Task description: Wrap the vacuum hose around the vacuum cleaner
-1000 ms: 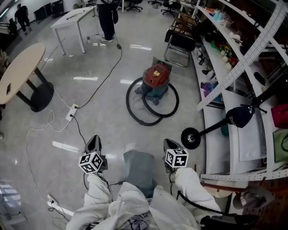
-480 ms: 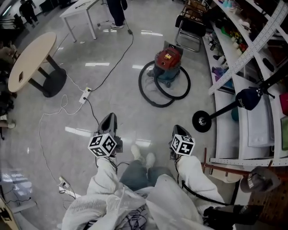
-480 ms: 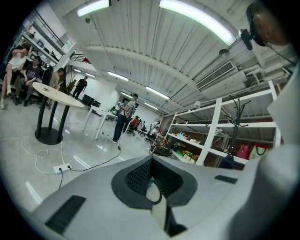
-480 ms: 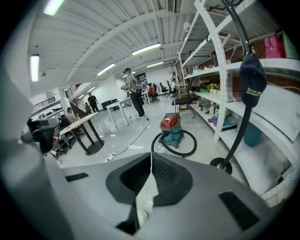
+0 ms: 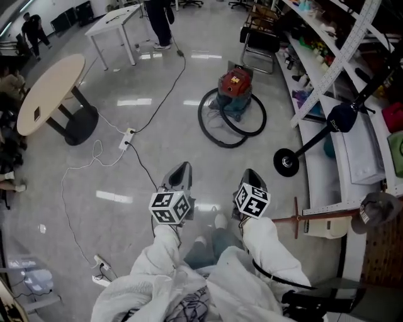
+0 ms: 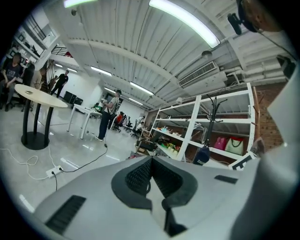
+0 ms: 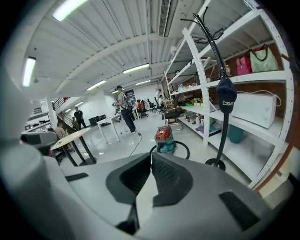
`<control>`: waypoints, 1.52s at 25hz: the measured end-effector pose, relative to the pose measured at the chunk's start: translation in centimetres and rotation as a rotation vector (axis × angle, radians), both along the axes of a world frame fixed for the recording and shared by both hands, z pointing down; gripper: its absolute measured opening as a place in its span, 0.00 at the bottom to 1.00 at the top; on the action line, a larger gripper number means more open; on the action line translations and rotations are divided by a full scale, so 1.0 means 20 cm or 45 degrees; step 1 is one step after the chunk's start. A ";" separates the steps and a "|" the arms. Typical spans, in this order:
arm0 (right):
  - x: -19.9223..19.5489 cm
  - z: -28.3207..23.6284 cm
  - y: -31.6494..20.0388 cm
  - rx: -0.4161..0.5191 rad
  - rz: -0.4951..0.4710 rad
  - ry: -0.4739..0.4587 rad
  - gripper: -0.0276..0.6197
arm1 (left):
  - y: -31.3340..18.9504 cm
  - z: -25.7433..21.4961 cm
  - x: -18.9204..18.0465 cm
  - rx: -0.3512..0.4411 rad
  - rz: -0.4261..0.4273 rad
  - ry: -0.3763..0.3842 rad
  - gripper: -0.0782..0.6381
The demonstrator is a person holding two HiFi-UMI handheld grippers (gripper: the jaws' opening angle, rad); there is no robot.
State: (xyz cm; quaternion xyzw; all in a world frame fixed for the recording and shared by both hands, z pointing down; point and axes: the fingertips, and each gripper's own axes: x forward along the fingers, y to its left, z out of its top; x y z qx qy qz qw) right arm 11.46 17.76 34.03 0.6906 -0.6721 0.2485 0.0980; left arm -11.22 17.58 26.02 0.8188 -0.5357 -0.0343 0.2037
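A red and teal vacuum cleaner (image 5: 234, 92) stands on the shiny floor ahead, and its black hose (image 5: 221, 127) lies in loops around it. The right gripper view shows the vacuum cleaner (image 7: 163, 139) small beyond the jaw tips, with the hose (image 7: 183, 148) beside it. My left gripper (image 5: 181, 173) and right gripper (image 5: 250, 178) are held low in the head view, well short of the vacuum cleaner. Both are shut, their jaws meeting with nothing between them. The left gripper (image 6: 151, 161) points toward the shelving.
A black coat stand (image 5: 296, 155) rises at the right beside white shelving (image 5: 352, 157). A power strip (image 5: 128, 138) with cables lies on the floor at left. A round wooden table (image 5: 50, 94), a white table (image 5: 116, 24), a chair (image 5: 259, 41) and a standing person (image 5: 158, 19) are farther off.
Both grippers have risen and moved forward in the head view. The view has shifted, so the vacuum cleaner and hose sit a little higher and more to the right.
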 end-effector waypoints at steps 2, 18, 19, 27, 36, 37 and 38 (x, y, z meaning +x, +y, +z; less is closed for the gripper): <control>-0.03 0.02 0.10 -0.022 0.023 0.025 0.07 | 0.08 0.01 0.03 -0.028 0.013 -0.032 0.11; 0.01 -0.16 0.28 0.062 -0.141 0.103 0.06 | 0.28 -0.01 0.46 -0.066 0.175 -0.165 0.11; 0.01 -0.17 0.29 0.063 -0.144 0.109 0.06 | 0.29 -0.01 0.46 -0.071 0.176 -0.164 0.11; 0.06 -0.15 0.28 0.040 -0.138 0.138 0.06 | 0.29 0.02 0.47 -0.107 0.169 -0.173 0.11; 0.12 -0.10 0.21 0.005 -0.104 0.149 0.06 | 0.23 0.04 0.52 -0.128 0.192 -0.161 0.11; 0.12 -0.10 0.21 0.001 -0.102 0.152 0.06 | 0.22 0.05 0.52 -0.131 0.193 -0.159 0.11; 0.13 -0.09 0.20 -0.003 -0.102 0.154 0.06 | 0.22 0.05 0.52 -0.134 0.192 -0.157 0.11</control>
